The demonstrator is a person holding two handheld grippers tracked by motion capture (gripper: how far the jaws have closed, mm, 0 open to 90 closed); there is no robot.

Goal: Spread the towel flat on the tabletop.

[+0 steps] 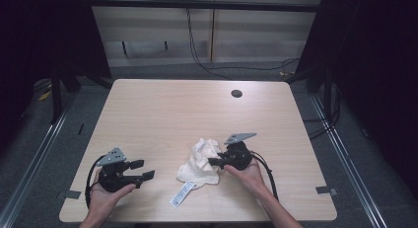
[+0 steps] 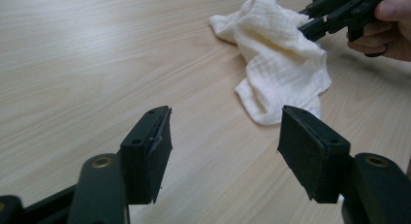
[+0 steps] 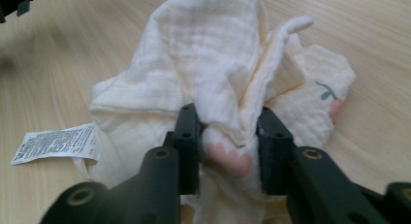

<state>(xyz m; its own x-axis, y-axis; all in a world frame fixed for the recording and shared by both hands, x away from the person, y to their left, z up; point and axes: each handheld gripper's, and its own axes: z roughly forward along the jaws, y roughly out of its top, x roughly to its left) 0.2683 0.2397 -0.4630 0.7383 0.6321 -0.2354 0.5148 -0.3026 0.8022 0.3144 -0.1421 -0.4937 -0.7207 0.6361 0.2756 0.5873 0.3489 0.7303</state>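
Observation:
A crumpled cream cloth (image 1: 199,161) with small pink and green prints lies on the near middle of the wooden table (image 1: 172,109). Its white care label (image 1: 181,194) trails toward the front edge. My right gripper (image 1: 213,162) points left into the cloth's right side. In the right gripper view a raised fold of the cloth (image 3: 213,64) fills the gap of this gripper (image 3: 228,132) and both pads press on it. My left gripper (image 1: 144,169) rests at the near left, open and holding nothing, aimed at the cloth (image 2: 278,64) some way off.
A round cable hole (image 1: 236,94) sits in the tabletop at the far right. Bare wood lies between the left gripper (image 2: 225,132) and the cloth. Cables and dark frame posts stand behind the table. The label (image 3: 55,143) lies flat on the wood.

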